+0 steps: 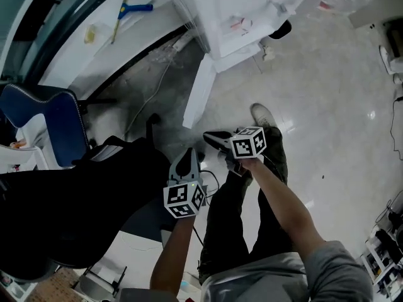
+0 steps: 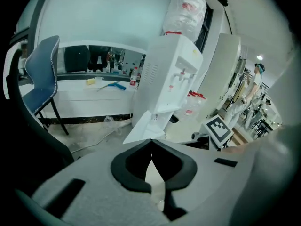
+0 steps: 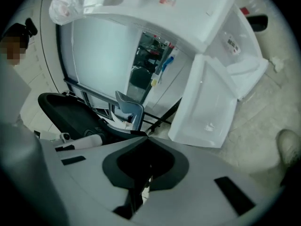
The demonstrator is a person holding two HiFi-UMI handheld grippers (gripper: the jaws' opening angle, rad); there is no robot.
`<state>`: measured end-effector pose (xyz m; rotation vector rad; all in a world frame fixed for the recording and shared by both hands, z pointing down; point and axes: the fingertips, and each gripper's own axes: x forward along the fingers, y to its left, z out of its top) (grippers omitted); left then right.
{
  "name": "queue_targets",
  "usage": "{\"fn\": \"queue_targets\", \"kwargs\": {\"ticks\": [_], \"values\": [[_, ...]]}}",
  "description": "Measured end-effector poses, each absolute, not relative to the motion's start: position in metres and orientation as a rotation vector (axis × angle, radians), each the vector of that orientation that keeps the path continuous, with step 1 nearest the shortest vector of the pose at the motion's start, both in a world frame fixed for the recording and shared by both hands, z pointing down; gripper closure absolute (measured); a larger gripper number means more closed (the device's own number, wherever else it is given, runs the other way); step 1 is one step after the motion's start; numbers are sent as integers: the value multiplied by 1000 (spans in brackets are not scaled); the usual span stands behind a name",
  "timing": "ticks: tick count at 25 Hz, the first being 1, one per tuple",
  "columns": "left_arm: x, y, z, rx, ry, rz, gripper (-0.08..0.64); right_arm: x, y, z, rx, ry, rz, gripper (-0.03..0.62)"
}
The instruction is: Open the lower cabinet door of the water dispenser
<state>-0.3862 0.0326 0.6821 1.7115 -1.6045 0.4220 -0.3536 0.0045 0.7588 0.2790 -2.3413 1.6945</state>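
door: the lower cabinet door (image 3: 207, 102) is swung wide open off the water dispenser (image 2: 171, 74). It's out ahead of both grippers and well apart from them, so I'd call this job basically done.
left gripper: the left gripper (image 2: 151, 142) has its jaws pressed together with nothing in them. The door is straight ahead, past the tips.
right gripper: same deal for the right gripper (image 3: 146, 136), jaws closed up on nothing. The door is ahead and off to its right.
how it'd handle: looks like a thin white plastic panel, so my guess is light, fairly stiff and a bit slick. I wouldn't yank it past where the hinge stops.
where to grab: probably the free edge away from the hinge, pinched across its thickness. I can't make out a handle.
head view only: both grippers side by side over the person's legs. There's a shoe (image 1: 261, 113) on the floor beyond the right one and a black chair (image 1: 94, 194) beside the left one.
left gripper view only: the dispenser's front with its taps, the bagged bottle (image 2: 186, 6) on top, and a blue chair (image 2: 42, 69) far off to the left.
right gripper view only: the door's inner face, seen much closer.
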Motion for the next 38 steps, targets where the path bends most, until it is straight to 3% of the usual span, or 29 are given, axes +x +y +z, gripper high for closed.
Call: {"fn": "queue_targets", "kwargs": {"ticks": [9, 22, 38], "values": [[-354, 64, 567, 1837, -1608, 397, 551, -302, 29, 602, 410, -2517, 1470, 584], [-252, 114, 418, 2085, -1641, 303, 551, -202, 108, 436, 513, -2733, 1000, 584], [-146, 225, 207, 2507, -1677, 37, 552, -105, 214, 196, 782, -3030, 153, 584]]}}
